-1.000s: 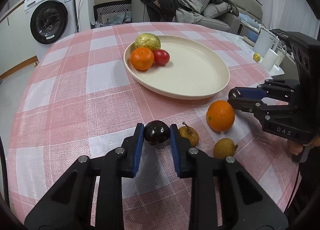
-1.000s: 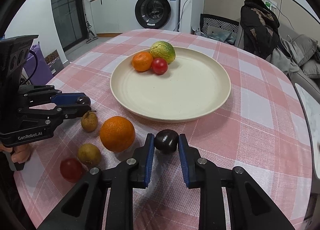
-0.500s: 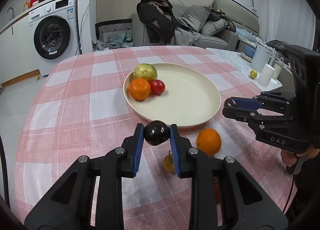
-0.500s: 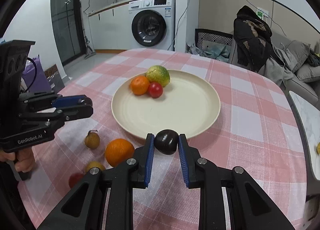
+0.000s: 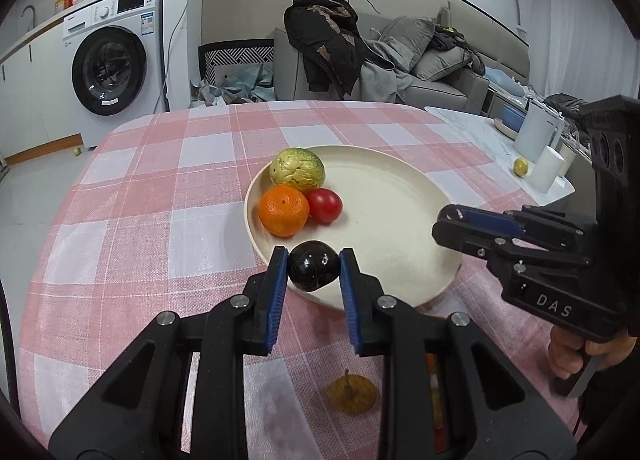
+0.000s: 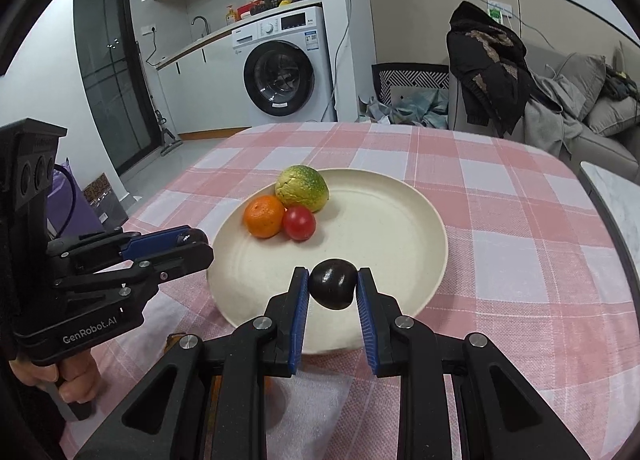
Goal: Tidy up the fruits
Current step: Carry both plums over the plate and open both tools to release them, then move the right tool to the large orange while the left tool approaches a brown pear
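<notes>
From the left wrist camera we read "DAS" on the body of the right gripper point(image 5: 450, 221), which reaches in from the right edge with a hand point(image 5: 580, 356) on its handle. Our left gripper point(image 5: 314, 266) is clamped on a glossy dark fruit point(image 5: 313, 266), held over the near rim of the cream plate point(image 5: 400, 219). On that plate we count three fruits, touching one another: a green-yellow fruit point(image 5: 297, 167), an orange point(image 5: 284, 210) and a red tomato point(image 5: 325, 204). One small brownish stemmed fruit point(image 5: 353, 394) lies on the pink checked tablecloth point(image 5: 140, 199), partly behind the gripper's fingers. A washing machine point(image 5: 114, 51) stands beyond the table; its labels are too small to read.

From the right wrist camera we read "GenRobot.AI" on the left gripper point(image 6: 192, 242), coming in from the left edge with its jaws together; another hand point(image 6: 68, 380) holds it. The right gripper point(image 6: 334, 288) pinches a second dark fruit point(image 6: 334, 288), a matte one, above the plate's point(image 6: 400, 211) near part. The same three fruits sit at the plate's far left. A dark jacket point(image 6: 486, 59) hangs beside a grey sofa point(image 6: 592, 115).
</notes>
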Action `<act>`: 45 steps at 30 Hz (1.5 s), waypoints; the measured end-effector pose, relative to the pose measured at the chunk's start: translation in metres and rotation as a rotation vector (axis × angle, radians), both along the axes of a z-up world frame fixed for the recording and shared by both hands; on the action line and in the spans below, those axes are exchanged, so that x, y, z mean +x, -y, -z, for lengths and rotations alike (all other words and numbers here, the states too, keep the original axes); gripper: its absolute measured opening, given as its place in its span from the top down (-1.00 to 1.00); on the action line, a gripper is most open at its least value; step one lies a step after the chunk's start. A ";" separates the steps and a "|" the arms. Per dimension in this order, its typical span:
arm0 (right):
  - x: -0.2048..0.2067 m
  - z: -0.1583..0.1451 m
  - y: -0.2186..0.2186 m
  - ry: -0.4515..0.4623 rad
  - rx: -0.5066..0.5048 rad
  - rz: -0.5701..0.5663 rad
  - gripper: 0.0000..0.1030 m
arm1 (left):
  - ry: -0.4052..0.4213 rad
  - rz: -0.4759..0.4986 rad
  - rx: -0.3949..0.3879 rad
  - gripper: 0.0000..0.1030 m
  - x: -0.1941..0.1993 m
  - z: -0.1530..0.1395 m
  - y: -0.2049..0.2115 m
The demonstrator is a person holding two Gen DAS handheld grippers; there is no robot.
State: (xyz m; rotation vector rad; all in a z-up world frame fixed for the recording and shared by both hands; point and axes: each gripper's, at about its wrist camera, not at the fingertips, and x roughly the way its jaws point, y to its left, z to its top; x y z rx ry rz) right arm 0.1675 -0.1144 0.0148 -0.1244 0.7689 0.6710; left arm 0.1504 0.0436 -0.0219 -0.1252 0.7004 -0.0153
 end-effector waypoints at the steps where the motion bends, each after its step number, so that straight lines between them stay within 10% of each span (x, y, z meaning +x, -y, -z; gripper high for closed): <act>1: 0.003 0.002 -0.002 -0.007 0.005 0.003 0.52 | 0.001 -0.003 0.004 0.55 0.002 0.001 0.000; 23: 0.021 0.011 -0.006 -0.021 0.021 0.059 0.45 | -0.008 -0.009 0.068 0.52 0.029 0.011 0.010; 30: 0.010 -0.003 0.011 0.028 0.028 0.079 0.00 | 0.063 -0.028 0.128 -0.67 0.005 -0.002 0.011; 38: -0.011 -0.012 0.022 0.021 0.020 0.042 -0.94 | 0.114 -0.028 0.122 -0.97 -0.033 -0.019 0.007; 45: -0.025 -0.010 0.026 -0.013 0.005 0.015 -1.00 | 0.105 -0.039 0.097 -0.97 -0.062 -0.022 0.001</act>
